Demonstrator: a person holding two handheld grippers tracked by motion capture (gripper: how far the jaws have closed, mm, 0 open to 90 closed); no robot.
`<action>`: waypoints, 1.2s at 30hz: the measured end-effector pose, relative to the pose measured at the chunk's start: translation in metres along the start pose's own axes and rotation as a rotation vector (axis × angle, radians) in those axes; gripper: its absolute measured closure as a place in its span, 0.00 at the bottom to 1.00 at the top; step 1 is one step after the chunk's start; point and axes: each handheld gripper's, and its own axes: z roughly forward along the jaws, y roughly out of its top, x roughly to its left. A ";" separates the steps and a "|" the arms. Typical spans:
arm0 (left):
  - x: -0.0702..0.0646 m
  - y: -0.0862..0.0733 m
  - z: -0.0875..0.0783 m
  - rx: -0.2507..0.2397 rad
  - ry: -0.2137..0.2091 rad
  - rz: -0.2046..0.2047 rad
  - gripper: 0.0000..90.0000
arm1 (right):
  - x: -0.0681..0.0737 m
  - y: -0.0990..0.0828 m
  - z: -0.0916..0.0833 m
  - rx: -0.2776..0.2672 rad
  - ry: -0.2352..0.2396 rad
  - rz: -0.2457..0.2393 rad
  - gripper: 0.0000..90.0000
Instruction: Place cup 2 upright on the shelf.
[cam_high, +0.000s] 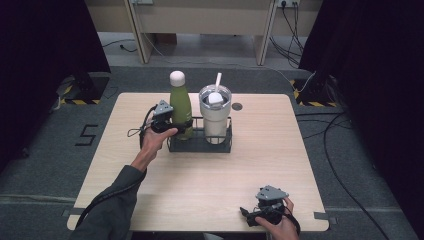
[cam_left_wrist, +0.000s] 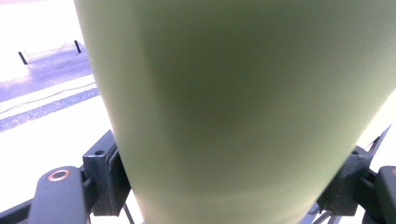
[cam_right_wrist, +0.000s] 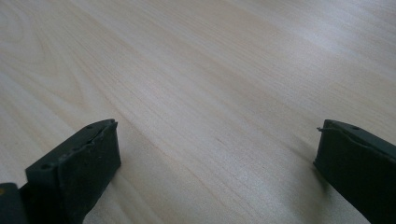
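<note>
Left tongs (cam_high: 176, 125) clamped on green bottle (cam_high: 180, 102) in black rack (cam_high: 200, 142), 9 o'clock of tumbler (cam_high: 215, 112); right tongs (cam_right_wrist: 217, 154) spread apart, hovering over bare desk (cam_high: 200, 185)

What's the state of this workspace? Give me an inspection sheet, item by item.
Surface: wooden table, bare in front; a round dark spot behind the rack.
Job's things: green bottle with white cap and white tumbler with straw, both upright in the black wire rack.
Clutter: nothing seen.
Grippers: left gripper shut on the bottle, jaws on either side of its body; right gripper open, low over the table's near right edge, holding nothing.
Cables: one trails from each gripper; more lie on the floor at right and behind.
Surroundings: grey floor, black curtains on both sides, wooden frame at the back, a stand base by each far corner.
</note>
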 end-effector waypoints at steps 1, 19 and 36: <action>0.000 -0.001 0.000 0.002 0.000 -0.001 0.23 | 0.000 0.000 0.000 0.000 0.000 0.000 0.00; -0.004 -0.004 -0.001 0.001 0.004 0.048 0.22 | 0.000 0.000 0.000 -0.002 -0.001 0.001 0.00; -0.004 -0.004 -0.001 0.000 0.003 0.039 0.22 | 0.000 -0.001 0.000 -0.003 -0.002 0.002 0.00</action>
